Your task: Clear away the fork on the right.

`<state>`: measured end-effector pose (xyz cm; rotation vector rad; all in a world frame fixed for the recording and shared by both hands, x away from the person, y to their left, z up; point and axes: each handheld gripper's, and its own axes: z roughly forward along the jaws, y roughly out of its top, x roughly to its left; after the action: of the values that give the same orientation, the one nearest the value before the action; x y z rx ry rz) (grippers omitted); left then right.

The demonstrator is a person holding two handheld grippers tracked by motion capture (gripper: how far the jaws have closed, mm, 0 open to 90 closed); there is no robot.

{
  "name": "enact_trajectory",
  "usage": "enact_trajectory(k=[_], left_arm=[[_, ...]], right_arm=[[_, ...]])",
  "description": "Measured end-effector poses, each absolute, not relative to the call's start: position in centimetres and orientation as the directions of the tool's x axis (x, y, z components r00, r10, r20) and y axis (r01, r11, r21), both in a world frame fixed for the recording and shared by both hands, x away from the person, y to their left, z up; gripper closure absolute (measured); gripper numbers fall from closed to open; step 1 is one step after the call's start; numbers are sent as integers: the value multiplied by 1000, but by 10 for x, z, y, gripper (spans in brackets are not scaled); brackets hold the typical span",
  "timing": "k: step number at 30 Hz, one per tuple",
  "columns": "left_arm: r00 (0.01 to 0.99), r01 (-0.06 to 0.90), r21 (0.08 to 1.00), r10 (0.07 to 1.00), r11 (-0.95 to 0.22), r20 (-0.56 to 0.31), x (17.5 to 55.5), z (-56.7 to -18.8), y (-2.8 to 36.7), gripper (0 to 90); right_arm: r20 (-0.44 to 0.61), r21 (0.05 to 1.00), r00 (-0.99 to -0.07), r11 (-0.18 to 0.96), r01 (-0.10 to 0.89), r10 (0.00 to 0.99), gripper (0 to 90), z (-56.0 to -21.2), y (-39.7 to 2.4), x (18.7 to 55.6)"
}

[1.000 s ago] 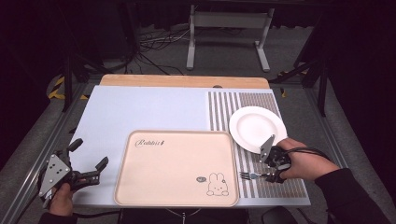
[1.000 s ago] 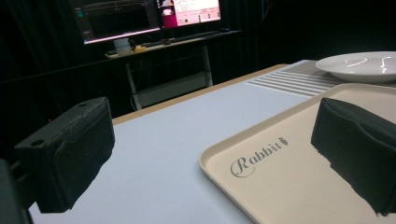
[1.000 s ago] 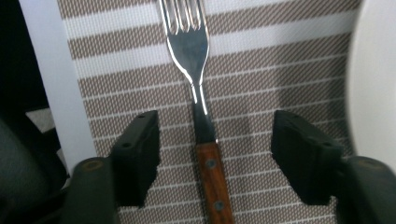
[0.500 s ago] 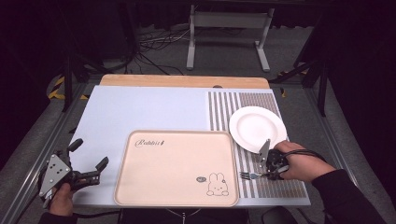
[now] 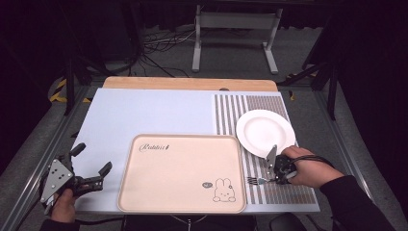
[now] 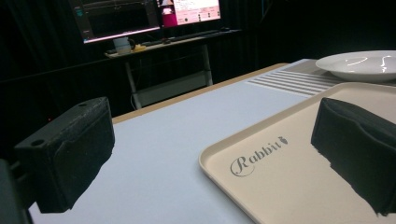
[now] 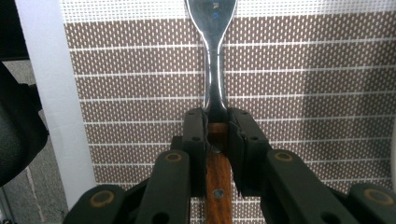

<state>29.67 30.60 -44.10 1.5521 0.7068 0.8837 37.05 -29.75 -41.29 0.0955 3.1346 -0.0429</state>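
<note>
**Fork gripped, not yet lifted**

On the striped mat, just to the right of the tray (image 5: pixel 180 173), lies the fork (image 5: pixel 254 181), with its prongs pointing toward the tray. In the right gripper view the wooden handle (image 7: pixel 217 179) sits between the two black pads, and the metal neck runs forward over the brown weave of the mat (image 7: pixel 140 70). The right gripper (image 5: pixel 270 176) has just been closing its jaws, and now the pads press on the handle from both sides, where the wood meets the metal. So the grasp seems to be made, but the fork looks flat on the mat, not raised.

The white plate (image 5: pixel 265 132) stands behind the fork, also to the right of the tray, at the tray's far corner, and it has nothing on it. The tray itself carries nothing; one sees only its printed word and the little rabbit.

On the other side of the tray, near its left edge, the left gripper (image 5: pixel 91 168) is held with its jaws wide apart and nothing between them; it touches nothing.

I judge that only the first step is done. What is left is lifting the fork and setting it down somewhere, perhaps on the tray, and possibly moving the plate as well.
</note>
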Motion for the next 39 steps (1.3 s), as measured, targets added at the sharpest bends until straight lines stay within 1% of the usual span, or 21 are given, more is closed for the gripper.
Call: enact_trajectory(k=[7,13,19,23,30,33,35,37,39], left_arm=[[534,-31,986,832,-161,153,297,-441,306,2],[533,-30,987,832,-160,151,297,-441,306,3],[534,-28,987,832,-157,147,297,-441,306,2],[534,-28,987,833,-157,147,297,-441,306,2],[534,-26,987,832,-157,147,297,-441,306,2],[535,-27,987,832,-156,146,297,-441,306,3],[535,-27,987,832,-156,146,297,-441,306,3],[534,-30,987,832,-157,149,297,-441,306,3],[534,-29,987,832,-157,148,297,-441,306,2]], right_arm=[[-15,-17,-997,997,70,70,782,-411,-298,368],[-47,6,-997,998,68,68,783,-396,-296,367],[-73,35,-993,995,90,93,783,-380,-296,365],[-99,57,-992,995,76,82,783,-371,-294,367],[-125,85,-989,994,73,84,783,-355,-283,368],[-136,114,-986,990,77,92,783,-351,-276,368],[-148,113,-987,992,47,64,782,-348,-268,369],[-153,119,-986,992,47,65,782,-347,-264,369],[-162,128,-986,991,26,47,783,-344,-254,371]])
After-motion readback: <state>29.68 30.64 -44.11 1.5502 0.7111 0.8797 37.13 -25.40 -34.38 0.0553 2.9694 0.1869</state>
